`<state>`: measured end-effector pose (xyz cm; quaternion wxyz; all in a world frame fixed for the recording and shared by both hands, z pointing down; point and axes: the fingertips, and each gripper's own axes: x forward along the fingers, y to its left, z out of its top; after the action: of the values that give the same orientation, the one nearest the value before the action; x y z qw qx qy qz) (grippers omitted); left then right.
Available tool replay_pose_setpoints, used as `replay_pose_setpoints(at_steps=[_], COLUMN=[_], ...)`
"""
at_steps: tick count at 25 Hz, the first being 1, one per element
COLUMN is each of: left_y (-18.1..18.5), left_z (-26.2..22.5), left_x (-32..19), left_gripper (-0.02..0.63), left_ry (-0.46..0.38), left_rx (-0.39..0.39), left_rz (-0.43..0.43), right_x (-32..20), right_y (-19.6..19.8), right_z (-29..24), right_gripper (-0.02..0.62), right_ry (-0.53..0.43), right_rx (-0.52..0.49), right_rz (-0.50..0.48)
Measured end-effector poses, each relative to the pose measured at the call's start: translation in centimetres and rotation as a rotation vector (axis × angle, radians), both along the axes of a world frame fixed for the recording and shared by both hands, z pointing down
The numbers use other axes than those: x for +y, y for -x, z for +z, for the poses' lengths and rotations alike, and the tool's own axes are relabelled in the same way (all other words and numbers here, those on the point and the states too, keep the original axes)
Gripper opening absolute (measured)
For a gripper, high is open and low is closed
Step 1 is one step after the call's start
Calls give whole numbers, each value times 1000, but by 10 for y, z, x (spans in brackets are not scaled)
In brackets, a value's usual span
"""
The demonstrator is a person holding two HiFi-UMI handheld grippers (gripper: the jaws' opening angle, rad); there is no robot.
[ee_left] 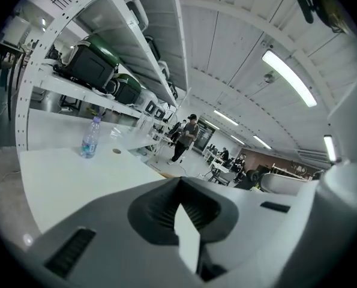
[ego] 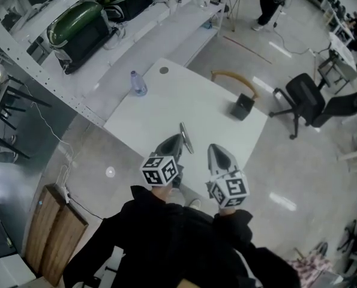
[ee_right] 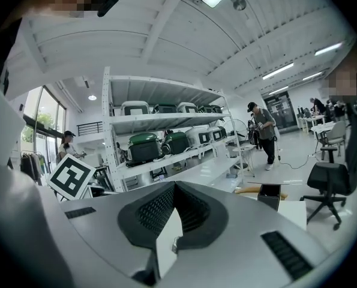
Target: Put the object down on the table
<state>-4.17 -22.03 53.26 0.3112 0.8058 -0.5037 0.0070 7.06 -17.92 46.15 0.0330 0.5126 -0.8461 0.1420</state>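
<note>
A thin grey flat object (ego: 186, 138) stands on edge over the white table's (ego: 166, 101) near side, right beside the tip of my left gripper (ego: 174, 139). I cannot tell whether it touches the gripper. In the left gripper view the left gripper (ee_left: 179, 183) is shut with nothing showing between its jaws, and it points across the table top. My right gripper (ego: 215, 148) hovers a little to the right, over the table's front edge. In its own view the right gripper (ee_right: 174, 186) is shut with nothing in it.
A clear water bottle (ego: 138, 84) stands at the table's far left and a small black box (ego: 242, 107) at its far right. A black office chair (ego: 304, 98) sits to the right, and shelving with green-lidded cases (ego: 79, 29) behind. A person (ego: 268, 2) stands far off.
</note>
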Motion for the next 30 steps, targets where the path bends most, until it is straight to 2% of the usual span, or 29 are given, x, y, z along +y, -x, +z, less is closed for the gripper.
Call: replay_pose_setpoints(at_steps=[3,7,14,19,30], left_y=[-2,-4,-9,-14,-13], left_z=[-16,-37,-61,-77,-91], left_x=[3,6,11,15,22], left_gripper=[2,2,2,3,3], left_ry=[-52,-137,-233,-326,-400], left_rx=[-25,-96,-163,-216,-259], left_rz=[8,22,40,63,72], right_x=[1,-2,-5,-8,-12], right_y=[1,0,0,-3,2], right_z=[-7,-13,-35,-37,-42], right_gripper=[-11,-11,-11,-11,-11], right_ry=[-10,-34,-90,-89,-104], right_rx=[-22,-18,-25,-27,-17], right_rz=[2,-4,-4,16,0])
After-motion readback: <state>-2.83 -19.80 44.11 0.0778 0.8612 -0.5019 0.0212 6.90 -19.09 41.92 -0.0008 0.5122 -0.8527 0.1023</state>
